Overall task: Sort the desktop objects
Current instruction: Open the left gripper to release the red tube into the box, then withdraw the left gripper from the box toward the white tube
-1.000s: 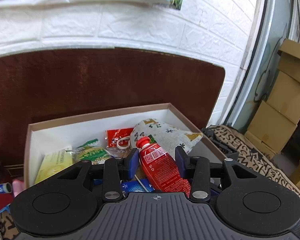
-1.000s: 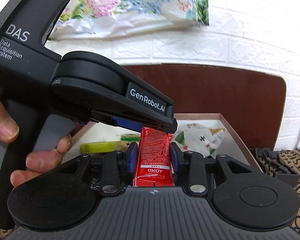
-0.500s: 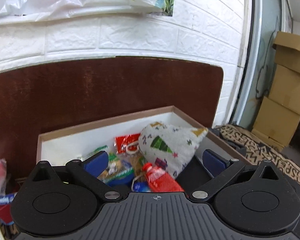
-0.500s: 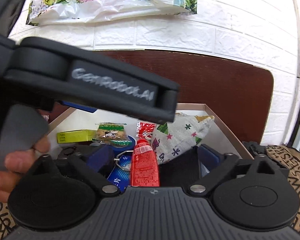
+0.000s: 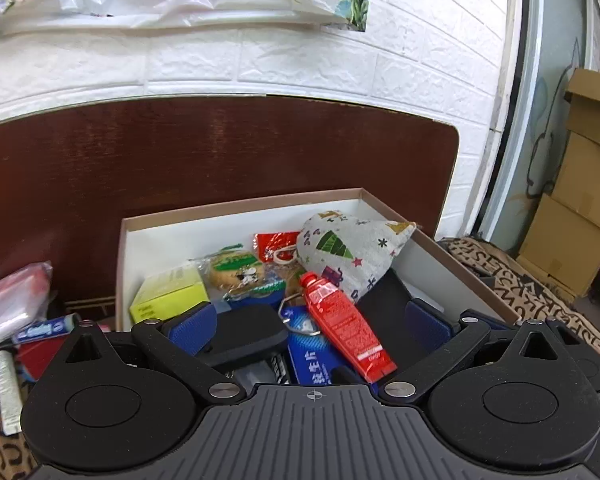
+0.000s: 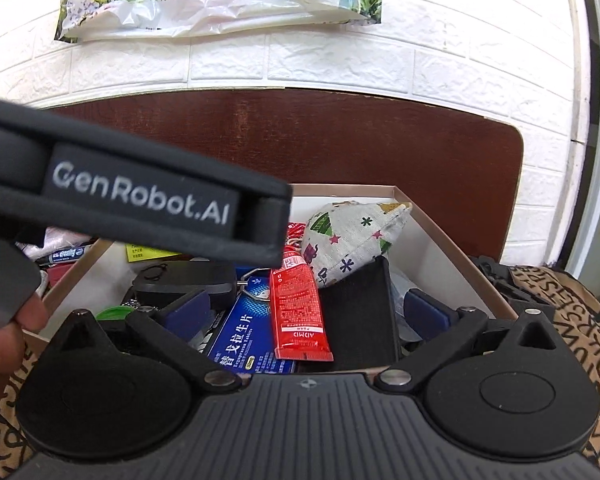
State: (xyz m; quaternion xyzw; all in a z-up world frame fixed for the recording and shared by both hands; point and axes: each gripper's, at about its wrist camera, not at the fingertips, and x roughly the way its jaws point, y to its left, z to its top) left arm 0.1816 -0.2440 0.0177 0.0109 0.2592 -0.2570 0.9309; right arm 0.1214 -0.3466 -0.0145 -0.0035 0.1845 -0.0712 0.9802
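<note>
With both the left gripper (image 5: 308, 324) and right gripper (image 6: 302, 308) spread wide and empty, the red tube (image 5: 346, 326) lies loose mid-box (image 5: 240, 204), where a careless withdrawal might snag it.

Black ribbed left gripper (image 5: 308, 326), blue pads, silver screws, white GenRobot.AI lettering (image 6: 140, 197)

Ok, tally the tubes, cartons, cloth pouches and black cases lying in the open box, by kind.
Tubes: 1, the red tube
Cartons: 2, the yellow carton and the blue carton
Pouches: 1, the cloth pouch
Black cases: 2, the rounded case and the flat case
Total: 6
</note>
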